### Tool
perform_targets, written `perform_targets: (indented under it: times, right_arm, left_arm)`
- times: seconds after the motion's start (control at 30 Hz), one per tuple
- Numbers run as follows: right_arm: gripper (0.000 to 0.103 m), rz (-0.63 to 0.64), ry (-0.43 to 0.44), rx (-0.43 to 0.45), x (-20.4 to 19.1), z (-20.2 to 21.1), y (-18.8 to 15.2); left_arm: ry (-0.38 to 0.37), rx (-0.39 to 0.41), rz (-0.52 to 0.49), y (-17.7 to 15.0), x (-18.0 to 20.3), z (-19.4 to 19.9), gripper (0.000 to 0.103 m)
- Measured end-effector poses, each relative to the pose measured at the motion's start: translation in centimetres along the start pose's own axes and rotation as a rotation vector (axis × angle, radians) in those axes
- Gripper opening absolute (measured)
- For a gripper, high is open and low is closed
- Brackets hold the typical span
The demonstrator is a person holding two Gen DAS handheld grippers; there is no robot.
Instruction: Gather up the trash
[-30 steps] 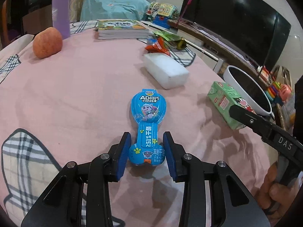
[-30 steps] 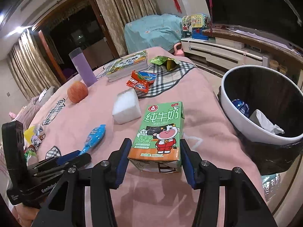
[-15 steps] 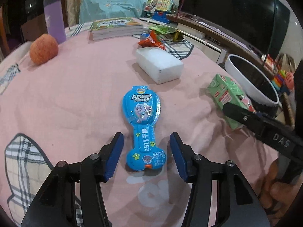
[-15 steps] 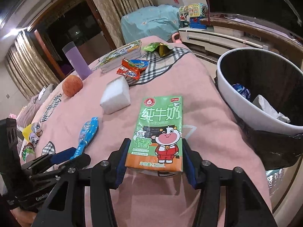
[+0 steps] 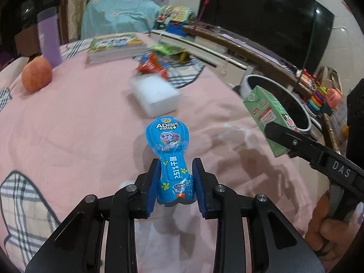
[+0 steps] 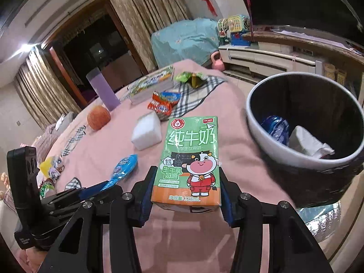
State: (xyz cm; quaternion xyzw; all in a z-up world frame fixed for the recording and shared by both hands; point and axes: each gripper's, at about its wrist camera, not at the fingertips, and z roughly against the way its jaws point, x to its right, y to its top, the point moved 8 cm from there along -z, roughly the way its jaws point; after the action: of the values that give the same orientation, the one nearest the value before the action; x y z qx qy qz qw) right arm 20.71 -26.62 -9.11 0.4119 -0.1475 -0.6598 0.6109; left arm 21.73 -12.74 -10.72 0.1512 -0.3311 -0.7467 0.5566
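Fingers (image 5: pixel 152 182) of left gripper (image 5: pixel 175 182) clamping blue bone-shaped snack wrapper (image 5: pixel 170 152); right gripper (image 6: pixel 185 195) squeezing green milk carton (image 6: pixel 191 157), w/ both needing firm grip heading over to white-rimmed trash bin (image 6: pixel 273 150).

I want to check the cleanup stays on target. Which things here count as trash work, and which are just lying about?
For the job:
blue snack wrapper, gripped by the left gripper
milk carton, gripped by the right gripper
trash bin
red snack packets, green wrapper

Lying about:
apple
books
purple cup
white foam block

Patterned curtains (image 6: pixel 45 86) flank a dark doorway (image 6: pixel 91 52); television (image 5: pixel 268 20) opposite.
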Motion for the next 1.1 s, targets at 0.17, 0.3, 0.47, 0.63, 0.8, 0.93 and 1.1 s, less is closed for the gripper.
perform_targets:
  times: [0.17, 0.3, 0.47, 0.63, 0.8, 0.93, 1.1]
  right_arm:
    - [0.050, -0.013, 0.001, 0.029, 1.0, 1.7, 0.7]
    - [0.050, -0.011, -0.012, 0.053, 1.8, 3.2, 1.3]
    - [0.050, -0.017, -0.040, 0.081, 3.5, 5.0, 1.9]
    - [0.050, -0.042, -0.061, 0.096, 5.4, 6.1, 2.1]
    - [0.050, -0.061, -0.079, 0.114, 6.9, 7.1, 2.5]
    - [0.050, -0.069, -0.092, 0.127, 7.8, 7.8, 2.9]
    - [0.050, -0.075, -0.115, 0.138, 9.1, 8.2, 3.5]
  left_arm:
    - [-0.038, 0.018, -0.028, 1.1, 2.5, 0.4, 0.026]
    - [-0.062, 0.031, -0.069, 2.0, 4.9, 0.5, 0.026]
    - [-0.091, 0.045, -0.123, 3.1, 7.9, 0.4, 0.026]
    - [-0.110, 0.057, -0.158, 4.0, 9.9, 0.3, 0.026]
    - [-0.122, 0.061, -0.183, 4.8, 11.5, -0.1, 0.026]
    - [-0.133, 0.060, -0.199, 5.3, 12.7, -0.5, 0.026]
    - [-0.143, 0.065, -0.208, 5.8, 13.6, -0.6, 0.026]
